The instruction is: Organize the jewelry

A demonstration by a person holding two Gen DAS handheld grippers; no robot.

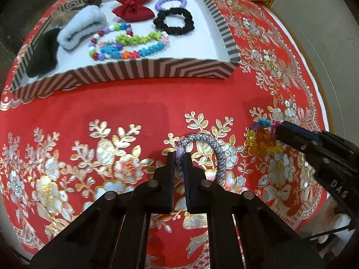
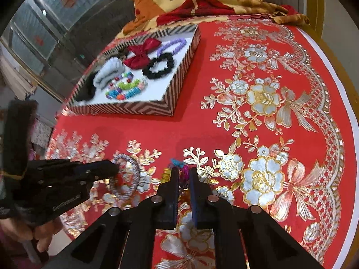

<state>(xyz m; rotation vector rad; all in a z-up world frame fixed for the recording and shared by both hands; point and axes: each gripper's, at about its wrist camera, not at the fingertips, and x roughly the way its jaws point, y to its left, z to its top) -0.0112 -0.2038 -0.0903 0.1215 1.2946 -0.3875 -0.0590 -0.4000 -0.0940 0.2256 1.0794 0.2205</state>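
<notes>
Here, the left gripper (image 1: 179, 157) is clamped on a silver-grey woven bracelet (image 1: 211, 148) lying on the red embroidered tablecloth (image 1: 112, 112), while the right gripper (image 2: 184, 173) pinches a multicoloured beaded bracelet (image 1: 261, 139) just beside it. The striped tray (image 1: 139, 67), already holding bracelets and scrunchies, sits well apart across the cloth. To do this well, likely lift each piece straight up, keep the pinches firm, and carry them over the tray's near wall before letting go.

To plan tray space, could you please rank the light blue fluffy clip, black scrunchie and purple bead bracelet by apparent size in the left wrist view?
1. Light blue fluffy clip
2. Black scrunchie
3. Purple bead bracelet, which lies farthest from the camera, so it may look smaller than it is.
</notes>
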